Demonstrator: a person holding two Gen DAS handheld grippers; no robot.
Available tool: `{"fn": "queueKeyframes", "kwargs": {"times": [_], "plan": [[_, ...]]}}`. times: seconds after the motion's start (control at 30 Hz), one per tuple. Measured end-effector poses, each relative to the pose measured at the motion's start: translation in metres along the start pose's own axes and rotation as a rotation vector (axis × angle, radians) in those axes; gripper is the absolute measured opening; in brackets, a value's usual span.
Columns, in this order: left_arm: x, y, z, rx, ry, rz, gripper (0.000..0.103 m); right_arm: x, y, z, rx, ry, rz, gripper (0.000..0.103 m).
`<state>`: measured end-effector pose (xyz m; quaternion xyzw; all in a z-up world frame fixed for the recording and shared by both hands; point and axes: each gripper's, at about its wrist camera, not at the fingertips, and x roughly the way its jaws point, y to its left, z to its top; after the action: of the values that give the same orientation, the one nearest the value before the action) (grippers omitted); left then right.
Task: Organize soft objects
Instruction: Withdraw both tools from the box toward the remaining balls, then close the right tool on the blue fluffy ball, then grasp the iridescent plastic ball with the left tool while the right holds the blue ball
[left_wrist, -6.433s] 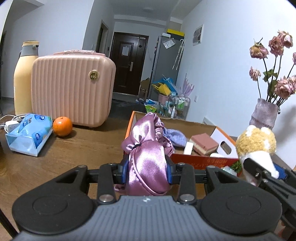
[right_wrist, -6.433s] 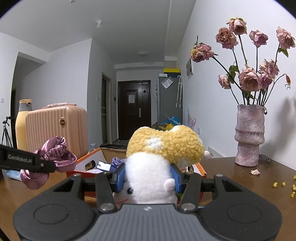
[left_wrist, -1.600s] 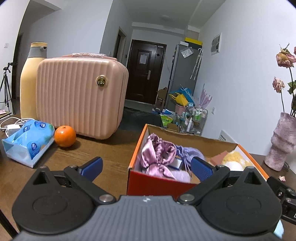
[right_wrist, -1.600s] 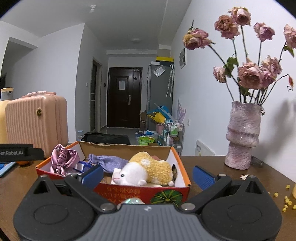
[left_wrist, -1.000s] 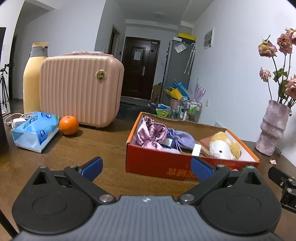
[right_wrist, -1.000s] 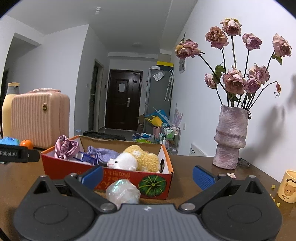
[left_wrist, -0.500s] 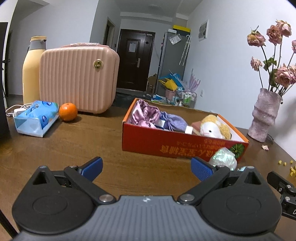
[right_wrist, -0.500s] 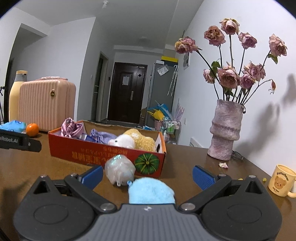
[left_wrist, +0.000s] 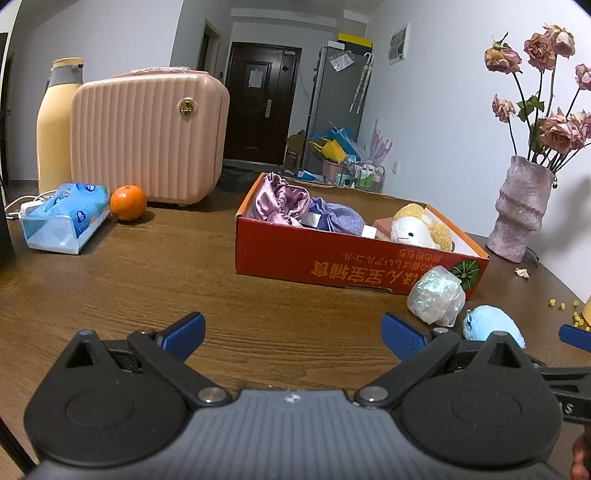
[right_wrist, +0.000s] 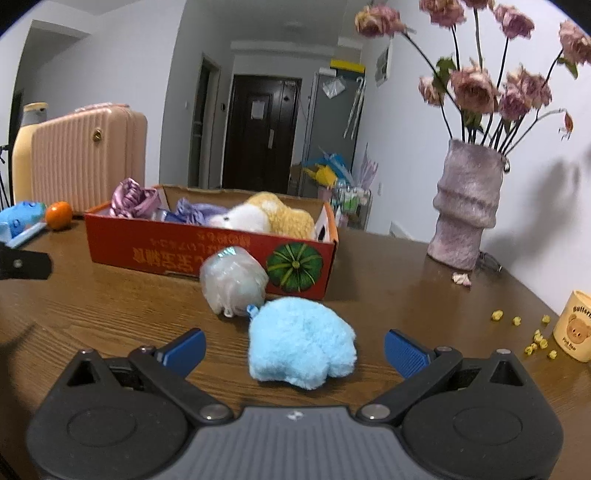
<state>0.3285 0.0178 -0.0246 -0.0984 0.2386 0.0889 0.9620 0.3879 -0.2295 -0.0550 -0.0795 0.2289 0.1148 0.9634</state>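
A red cardboard box (left_wrist: 332, 258) (right_wrist: 147, 254) on the wooden table holds a pink satin scrunchie (left_wrist: 282, 197) (right_wrist: 133, 197), a purple pouch (left_wrist: 336, 218) and a yellow-white plush (left_wrist: 421, 227) (right_wrist: 266, 218). In front of the box lie a shiny translucent bundle (left_wrist: 437, 295) (right_wrist: 232, 282) and a light blue fluffy toy (left_wrist: 493, 326) (right_wrist: 301, 341). My right gripper (right_wrist: 295, 350) is open, its fingers either side of the blue toy, not touching it. My left gripper (left_wrist: 293, 334) is open and empty over bare table.
A pink ribbed case (left_wrist: 147, 136), a cream bottle (left_wrist: 55, 122), an orange (left_wrist: 128, 202) and a tissue pack (left_wrist: 64, 218) stand at the left. A vase of dried roses (right_wrist: 465, 210) and a small bear cup (right_wrist: 576, 325) stand at the right, with yellow crumbs (right_wrist: 517, 319) nearby.
Both grippers have pulled back from the box and lowered. The blue toy now sits between my right gripper's open fingers. The scrunchie and plush, held earlier, lie in the box.
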Motion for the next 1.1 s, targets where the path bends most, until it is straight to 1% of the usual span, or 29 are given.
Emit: {"fn": "queueKeyframes", "kwargs": {"times": [0.3, 0.43, 0.57, 0.67, 0.77, 0.8, 0.83, 0.97, 1.1], "plan": [[0.009, -0.003, -0.002, 0.013, 0.029, -0.004, 0.103, 0.043, -0.017, 0.006, 0.048, 0.102, 0.01, 0.103], [0.015, -0.006, -0.002, 0.016, 0.042, -0.005, 0.103, 0.06, -0.024, 0.009, 0.084, 0.149, 0.039, 0.103], [0.021, -0.009, -0.002, 0.023, 0.053, -0.008, 0.103, 0.07, -0.024, 0.01, 0.087, 0.172, 0.063, 0.103], [0.024, -0.013, -0.002, 0.028, 0.057, -0.013, 0.103, 0.076, -0.022, 0.011, 0.079, 0.191, 0.081, 0.097], [0.028, -0.016, -0.002, 0.035, 0.062, -0.018, 0.103, 0.08, -0.02, 0.013, 0.069, 0.2, 0.097, 0.086], [0.029, -0.017, -0.002, 0.036, 0.063, -0.02, 0.103, 0.081, -0.019, 0.013, 0.065, 0.202, 0.1, 0.081], [0.03, -0.018, -0.002, 0.037, 0.065, -0.024, 0.103, 0.082, -0.019, 0.014, 0.066, 0.199, 0.105, 0.078], [0.035, -0.021, -0.001, 0.04, 0.07, -0.029, 0.103, 0.081, -0.019, 0.014, 0.066, 0.191, 0.114, 0.075], [0.037, -0.024, 0.0, 0.043, 0.071, -0.034, 0.103, 0.075, -0.021, 0.016, 0.071, 0.156, 0.11, 0.074]]}}
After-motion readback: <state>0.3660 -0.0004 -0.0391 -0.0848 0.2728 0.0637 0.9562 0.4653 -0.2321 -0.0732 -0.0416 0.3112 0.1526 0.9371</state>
